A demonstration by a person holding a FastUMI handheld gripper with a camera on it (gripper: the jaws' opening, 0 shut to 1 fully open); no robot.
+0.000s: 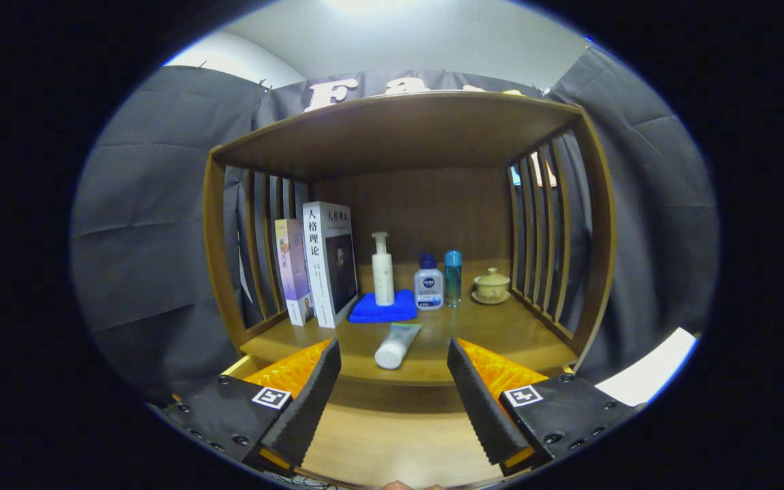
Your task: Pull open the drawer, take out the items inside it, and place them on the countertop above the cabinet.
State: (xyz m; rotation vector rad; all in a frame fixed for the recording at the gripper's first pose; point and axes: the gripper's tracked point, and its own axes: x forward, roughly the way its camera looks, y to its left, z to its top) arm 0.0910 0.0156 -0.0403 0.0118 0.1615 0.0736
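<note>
While the gripper (394, 381) stands with its fingers (310, 401) spread wide and nothing held between them, the following items lie on the countertop (501, 333) of the wooden cabinet (405, 136), each placed relative to the blue cloth (384, 309).

Item 1: squeeze tube (397, 345), pale body with white cap, lying on its side just in front of the blue cloth, cap toward the gripper, ahead of the gap between the fingers and touching neither.

Item 2: white pump bottle (382, 270), upright, standing on the blue cloth.

Item 3: small bottle with a dark blue cap (428, 284), upright, just right of the blue cloth.

Item 4: slim blue-topped bottle (452, 278), upright, right of the cloth and just beyond item 3.

Item 5: lidded tea cup on a saucer (491, 286), farther right of the cloth, near the slatted side.

Item 6: two books (317, 265), upright, left of the cloth, against the left slats.

A flat wooden surface (392, 442) lies below the countertop's front edge, under the fingers; whether it belongs to the drawer cannot be told.
</note>
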